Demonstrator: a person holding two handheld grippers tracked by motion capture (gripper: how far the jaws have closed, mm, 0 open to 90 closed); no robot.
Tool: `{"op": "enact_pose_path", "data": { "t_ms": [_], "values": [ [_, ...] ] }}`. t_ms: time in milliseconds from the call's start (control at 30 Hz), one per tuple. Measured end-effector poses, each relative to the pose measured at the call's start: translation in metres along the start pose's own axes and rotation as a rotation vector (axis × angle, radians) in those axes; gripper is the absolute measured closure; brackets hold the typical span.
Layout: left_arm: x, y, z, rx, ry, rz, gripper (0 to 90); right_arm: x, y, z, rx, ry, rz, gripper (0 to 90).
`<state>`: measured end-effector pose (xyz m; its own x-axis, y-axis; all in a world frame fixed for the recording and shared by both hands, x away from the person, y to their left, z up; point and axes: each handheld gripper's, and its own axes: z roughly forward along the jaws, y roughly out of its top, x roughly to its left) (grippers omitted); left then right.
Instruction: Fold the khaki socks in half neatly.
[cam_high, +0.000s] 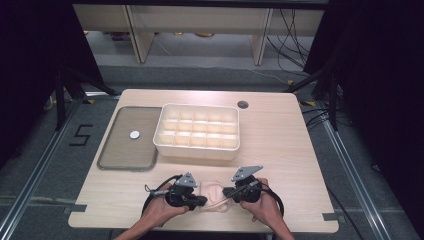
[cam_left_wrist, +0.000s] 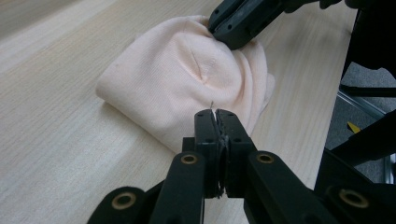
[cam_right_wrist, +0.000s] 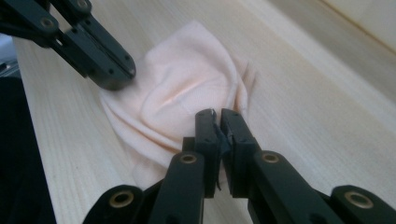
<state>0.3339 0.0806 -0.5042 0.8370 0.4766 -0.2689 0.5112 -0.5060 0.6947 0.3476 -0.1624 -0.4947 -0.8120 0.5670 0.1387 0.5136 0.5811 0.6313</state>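
Your left gripper and right gripper sit at the bottom centre of the high view, each pinched tight onto an opposite edge of the pale pink folded cloth lying between them on the table. In the left gripper view the jaws meet on the near hem of the cloth. In the right gripper view they likewise close on a thin fold. Judged soft, light and limp: it will sag and bunch, so hold by the hems and keep both pinches firm. Further up the frame stands the white compartment box, with a grey tray to its left.
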Motion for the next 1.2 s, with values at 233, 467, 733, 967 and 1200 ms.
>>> {"op": "enact_pose_path", "data": {
  "t_ms": [233, 467, 733, 967, 1200],
  "values": [
    [0.004, 0.007, -0.007, -0.038, 0.020, -0.023, 86.2, 0.001, -0.001, 0.003, -0.019, 0.014, -0.002, 86.5],
    [0.024, 0.021, -0.005, -0.061, 0.067, -0.030, 86.7, 0.000, -0.001, -0.001, -0.009, 0.014, 0.009, 85.6],
    [0.034, 0.026, 0.009, -0.028, 0.091, -0.048, 87.0, -0.001, -0.001, -0.001, -0.014, 0.013, 0.001, 85.3],
    [0.037, 0.024, 0.013, -0.016, 0.095, -0.056, 87.4, 0.000, -0.001, -0.001, -0.009, 0.012, 0.003, 85.3],
    [0.036, 0.024, 0.012, -0.023, 0.094, -0.057, 86.8, 0.003, 0.001, -0.009, -0.045, 0.000, -0.002, 83.2]
  ]
}}
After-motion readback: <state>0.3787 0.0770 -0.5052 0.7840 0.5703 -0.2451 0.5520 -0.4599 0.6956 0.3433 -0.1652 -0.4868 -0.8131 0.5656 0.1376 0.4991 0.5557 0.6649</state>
